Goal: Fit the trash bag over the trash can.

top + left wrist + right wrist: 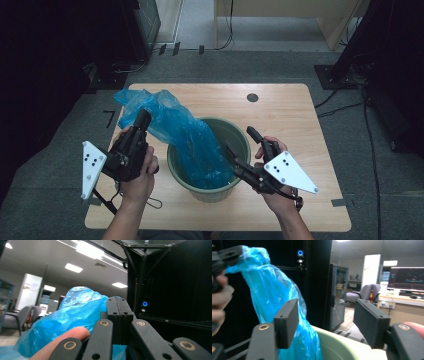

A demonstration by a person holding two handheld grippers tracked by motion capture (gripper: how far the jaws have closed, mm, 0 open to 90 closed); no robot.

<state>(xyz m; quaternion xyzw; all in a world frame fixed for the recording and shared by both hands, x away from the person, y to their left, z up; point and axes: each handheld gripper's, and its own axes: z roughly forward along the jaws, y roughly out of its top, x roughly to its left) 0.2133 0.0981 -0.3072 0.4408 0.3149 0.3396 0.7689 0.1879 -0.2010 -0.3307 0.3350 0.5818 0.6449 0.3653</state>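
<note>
The left gripper (142,120) has its jaws pressed together on a fold of the blue plastic bag (185,140); in the left gripper view the two black jaws meet flat against each other with the blue film bunched just beside and below them, and a fingertip of the left hand (137,172) lies against the linkage. That gripper stands to the left of the green bin (239,134), raised above its rim, and holds the bag's upper end up and out to the left of the bin.

The right gripper (239,141) is at the bin's near right rim, its jaws apart with nothing pinched between them. In the right gripper view (329,322) one jaw sits just beside the hanging blue film and the other stands over the bin's pale green rim, while the bin's opening lies below the gap. The right hand (277,192) grips it from the near side of the bin.

From the left gripper the bag slopes down to the right into the bin, where its lower part lies crumpled inside. The bin stands on the wooden table (280,115), near the table's middle and toward the near edge.
</note>
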